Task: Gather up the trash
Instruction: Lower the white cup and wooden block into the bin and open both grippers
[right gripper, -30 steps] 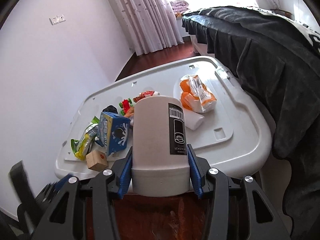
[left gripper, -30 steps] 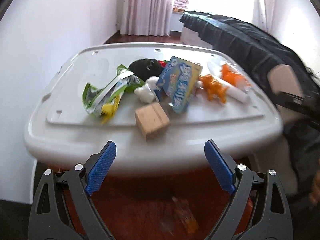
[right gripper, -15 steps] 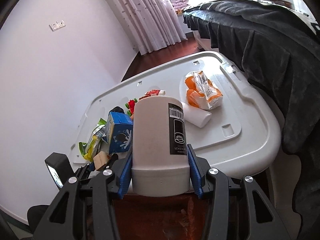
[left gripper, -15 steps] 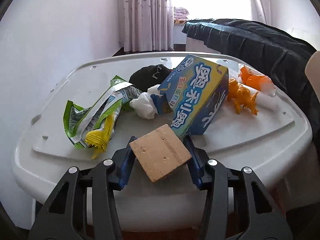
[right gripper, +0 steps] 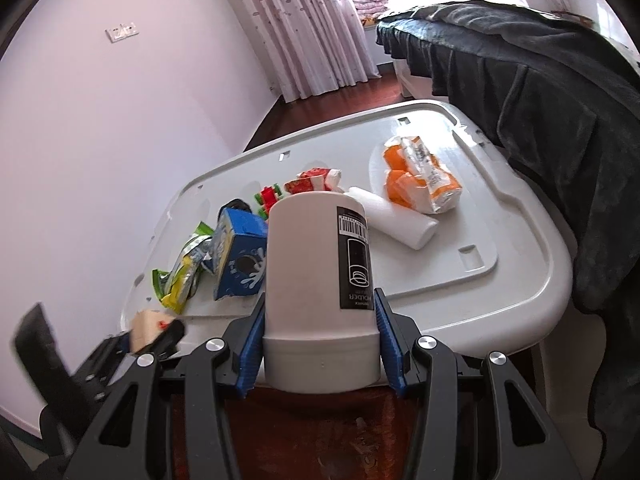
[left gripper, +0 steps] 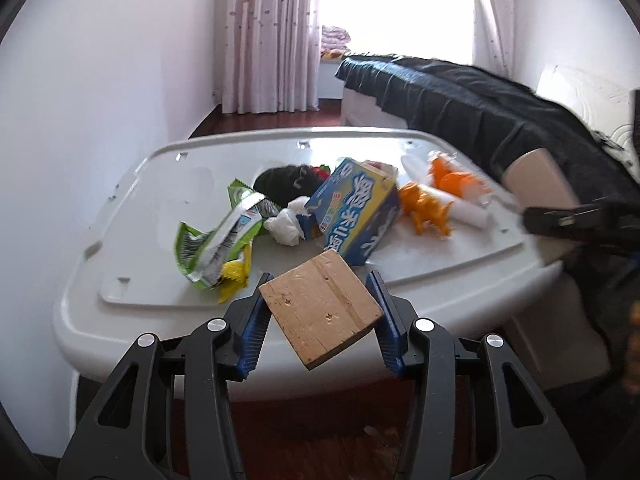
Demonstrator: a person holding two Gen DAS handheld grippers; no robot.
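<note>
**Both grippers loaded: wood block left, white canister right**

Wood block (left gripper: 320,307) is clamped in my left gripper (left gripper: 318,316), tilted, 1 corner pointing down toward me. Blue pads press on its 2 sides. Those jaws have just been closing, and the block sits between them now. It hangs over the near edge of the white table (left gripper: 400,144), clear of the surface as far as I can tell. In the right wrist view the same block (right gripper: 146,327) shows low on the left, blurred, in the left gripper (right gripper: 154,334).

Right gripper (right gripper: 320,344) is clenched on a white canister (right gripper: 320,280), upright, black barcode label facing the camera, pads on its lower sides. It blocks part of the table behind.

Rest of the trash on the table:
- blue carton (left gripper: 354,212) on its side, just behind the block
- crumpled white tissue (left gripper: 286,224) touching the carton's left end
- green and yellow snack wrapper (left gripper: 218,248) left of the tissue
- black lump (left gripper: 286,180) behind the tissue
- orange toy (left gripper: 426,210) right of the carton
- white tube (left gripper: 460,206) beside the toy, with an orange and white packet (right gripper: 420,180) lying against it
- red and white wrapper (right gripper: 314,180) and a small red and green piece (right gripper: 266,198) behind the canister

Dark blanket (right gripper: 520,80) on the bed borders the table's right side. Curtains (left gripper: 268,36) at the back.
</note>
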